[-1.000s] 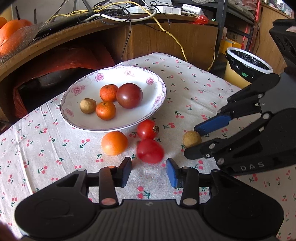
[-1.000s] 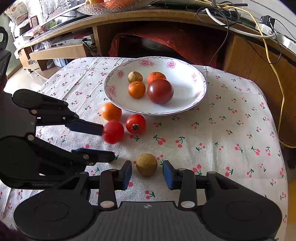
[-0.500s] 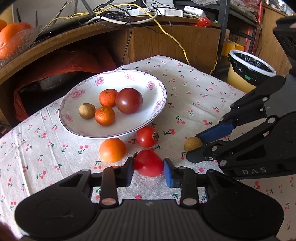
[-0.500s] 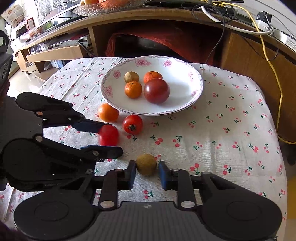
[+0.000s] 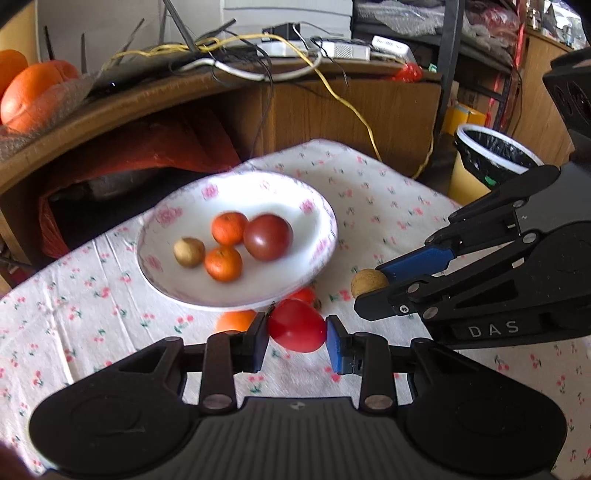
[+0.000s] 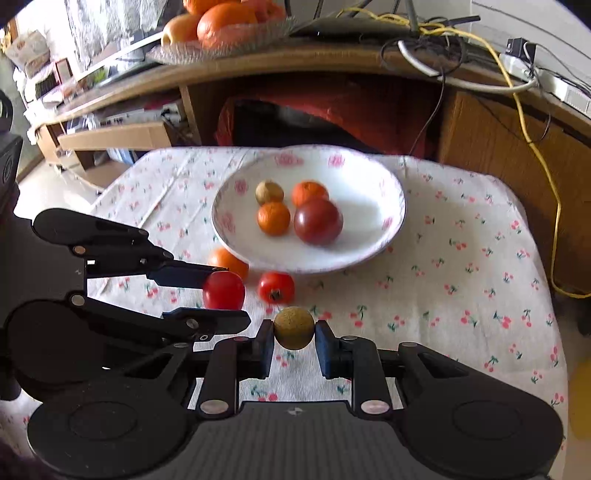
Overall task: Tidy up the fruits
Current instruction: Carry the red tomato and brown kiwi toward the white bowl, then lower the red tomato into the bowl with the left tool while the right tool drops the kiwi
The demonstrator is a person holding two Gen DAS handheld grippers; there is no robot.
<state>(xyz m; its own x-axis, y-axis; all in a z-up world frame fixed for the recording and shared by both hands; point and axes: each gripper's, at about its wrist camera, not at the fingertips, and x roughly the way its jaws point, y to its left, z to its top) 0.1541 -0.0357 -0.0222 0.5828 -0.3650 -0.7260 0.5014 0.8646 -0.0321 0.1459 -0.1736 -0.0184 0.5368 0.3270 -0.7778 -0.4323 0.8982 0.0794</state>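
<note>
My left gripper (image 5: 296, 341) is shut on a red tomato (image 5: 297, 325) and holds it above the cloth; it also shows in the right wrist view (image 6: 223, 290). My right gripper (image 6: 294, 345) is shut on a small tan round fruit (image 6: 294, 327), seen in the left wrist view too (image 5: 367, 282). A white flowered bowl (image 6: 373, 192) holds two small oranges, a tan fruit and a dark red tomato (image 6: 318, 220). On the cloth in front of the bowl lie an orange (image 6: 227, 260) and another red tomato (image 6: 276, 287).
The low table carries a cherry-print cloth (image 6: 461, 295). A wooden desk (image 6: 480, 122) with cables stands behind it, with a dish of oranges (image 6: 221, 26) on top. A lined bin (image 5: 491, 155) stands at the right in the left wrist view.
Both grippers closed on their fruits, the left on the red tomato and the right on the tan fruit, and lifted them off the cloth.
</note>
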